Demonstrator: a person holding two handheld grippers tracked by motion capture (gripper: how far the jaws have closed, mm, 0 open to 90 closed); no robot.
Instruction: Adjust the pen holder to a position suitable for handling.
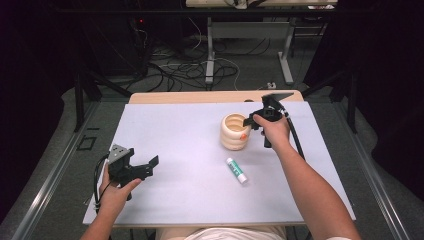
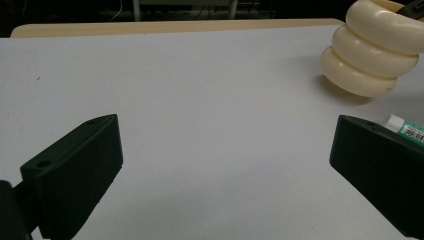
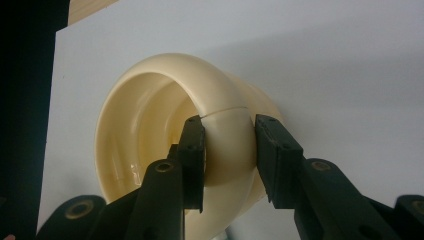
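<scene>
A cream cup [image 1: 235,131] is being gripped at its rim by the right gripper [image 1: 250,121], right of centre on the white mat [image 1: 190,165]. The cup is shaped as three fat stacked rings, glossy, pale ivory, hollow inside; a small orange mark is being shown low on its right side in the high view. In the left gripper view the cup [image 2: 372,50] is being seen tilted, its base partly lifted off the mat at the near side, with a shadow underneath.

In the right gripper view the top ring of the cup [image 3: 200,150] is being clamped between the two black jaws of the right gripper [image 3: 229,160]: one jaw is being placed inside the opening, the other outside on the wall. A thin seam line is being seen across the ring right at the grip. The pads are being pressed on the rim, so the jaws are closed on the cup.

The left gripper [image 1: 150,167] is being held at the near left of the mat, well apart from the cup. Its jaws are standing wide open with nothing between them, as seen in the left gripper view [image 2: 225,165].

A glue stick [image 1: 236,170], white with a green label, is lying flat on the mat, near of the cup and just right of centre, untouched. In the left gripper view the stick [image 2: 406,127] is being partly hidden behind the right-hand jaw.
</scene>
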